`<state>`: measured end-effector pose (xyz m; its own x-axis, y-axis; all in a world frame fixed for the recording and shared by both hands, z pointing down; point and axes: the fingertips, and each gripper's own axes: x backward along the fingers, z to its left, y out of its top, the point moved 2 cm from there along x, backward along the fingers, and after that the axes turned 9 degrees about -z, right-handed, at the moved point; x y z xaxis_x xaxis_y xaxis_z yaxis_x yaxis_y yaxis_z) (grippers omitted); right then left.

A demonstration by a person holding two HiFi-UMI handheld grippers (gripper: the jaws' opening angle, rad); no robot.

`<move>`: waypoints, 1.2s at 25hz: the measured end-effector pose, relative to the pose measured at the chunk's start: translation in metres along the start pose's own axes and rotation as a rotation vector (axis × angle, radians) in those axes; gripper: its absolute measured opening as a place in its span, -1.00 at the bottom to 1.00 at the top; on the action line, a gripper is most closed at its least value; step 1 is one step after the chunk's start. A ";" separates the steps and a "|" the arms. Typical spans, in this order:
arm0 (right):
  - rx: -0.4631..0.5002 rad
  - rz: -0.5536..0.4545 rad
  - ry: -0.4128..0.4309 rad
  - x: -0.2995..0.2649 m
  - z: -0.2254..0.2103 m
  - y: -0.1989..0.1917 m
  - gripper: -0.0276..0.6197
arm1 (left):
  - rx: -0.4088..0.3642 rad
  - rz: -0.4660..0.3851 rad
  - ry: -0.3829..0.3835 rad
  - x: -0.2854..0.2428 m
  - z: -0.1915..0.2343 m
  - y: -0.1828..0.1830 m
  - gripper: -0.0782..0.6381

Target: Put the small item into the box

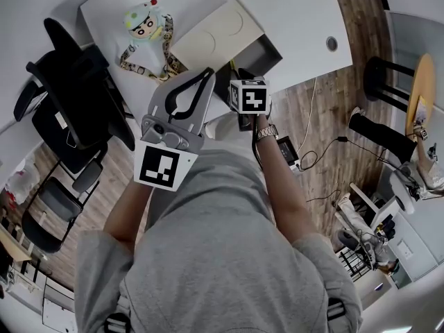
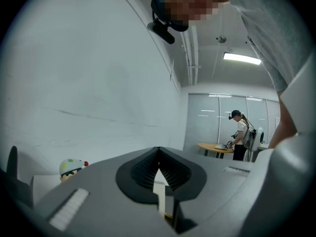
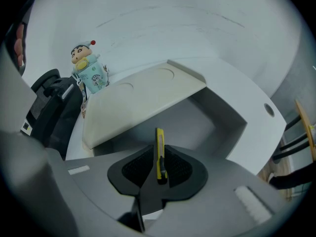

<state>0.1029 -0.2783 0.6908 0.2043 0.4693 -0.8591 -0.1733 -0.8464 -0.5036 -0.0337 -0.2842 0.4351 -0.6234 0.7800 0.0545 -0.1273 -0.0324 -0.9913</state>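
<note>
A yellow utility knife stands upright between the jaws of my right gripper, which is shut on it. Just beyond lies the grey box with its cream lid swung open to the left. In the head view the box and lid sit on the white table, and the right gripper's marker cube hovers at the box's near edge. My left gripper is raised beside the lid, tilted upward, jaws shut on nothing.
A cartoon doll with a patterned strap stands on the table left of the lid. Black office chairs crowd the table's left side. A cable hole marks the table's right part. Another person stands at a distant round table.
</note>
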 end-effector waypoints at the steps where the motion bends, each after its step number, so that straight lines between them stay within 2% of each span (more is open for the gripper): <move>1: 0.000 0.000 0.000 0.000 0.000 0.000 -0.65 | 0.000 -0.001 -0.001 0.000 -0.001 0.000 -0.77; 20: -0.040 -0.054 0.018 0.014 -0.004 0.005 -0.54 | -0.012 -0.011 -0.023 0.000 -0.015 0.005 -0.77; 30: -0.080 -0.088 0.022 0.027 -0.008 0.009 -0.69 | -0.031 -0.011 -0.037 0.002 -0.025 0.010 -0.77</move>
<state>0.1148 -0.2751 0.6643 0.2366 0.5380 -0.8091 -0.0765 -0.8198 -0.5675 -0.0168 -0.2672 0.4222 -0.6503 0.7565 0.0690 -0.1102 -0.0040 -0.9939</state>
